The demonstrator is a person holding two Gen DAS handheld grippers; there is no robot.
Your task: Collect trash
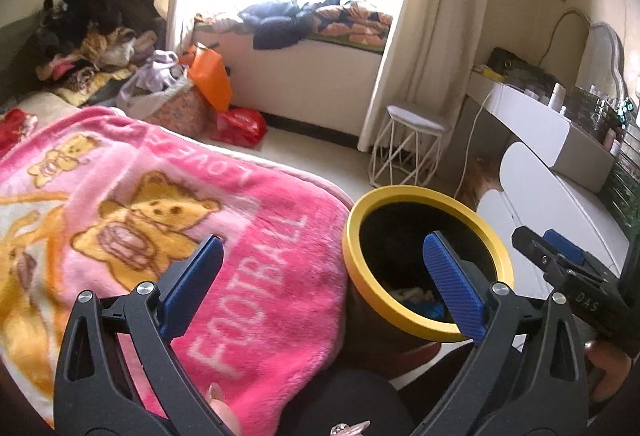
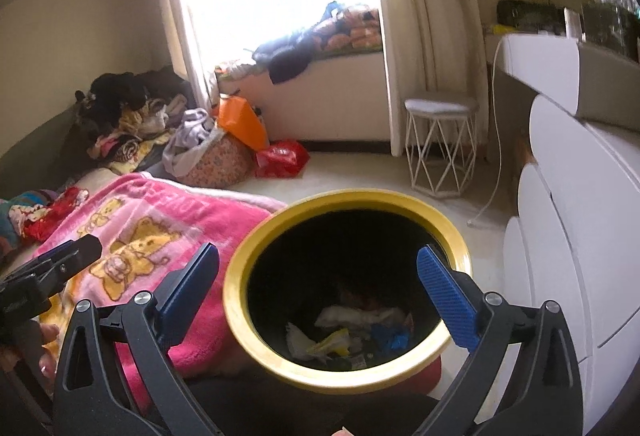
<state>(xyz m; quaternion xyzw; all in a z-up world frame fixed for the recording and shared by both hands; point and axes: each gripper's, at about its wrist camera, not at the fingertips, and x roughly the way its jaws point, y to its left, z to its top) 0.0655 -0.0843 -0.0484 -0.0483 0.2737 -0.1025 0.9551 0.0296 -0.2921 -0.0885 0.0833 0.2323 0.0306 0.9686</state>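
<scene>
1. Beside the bed, near you, stands the bin (image 2: 256,316) with its yellow rim; crumpled paper and wrappers (image 2: 352,332) lie at its bottom, so the trash you can see is already inside.
2. Your left gripper (image 1: 324,288) has its jaws wide apart with nothing between them, one blue pad over the pink blanket (image 1: 256,236), the other over the bin mouth.
3. Your right gripper (image 2: 320,300) is spread just as wide and empty, hanging above the bin opening.
4. Risk, as I judge it: the bin sits close against the blanket edge, so a low swing of either tool could catch the rim and tip it, spilling the trash.
5. Your two tools hang near each other; crossing them could make them collide.
6. Bags (image 2: 280,156) and clothes lie far left by the window; grabbing one of those as trash would be a mistake.
</scene>
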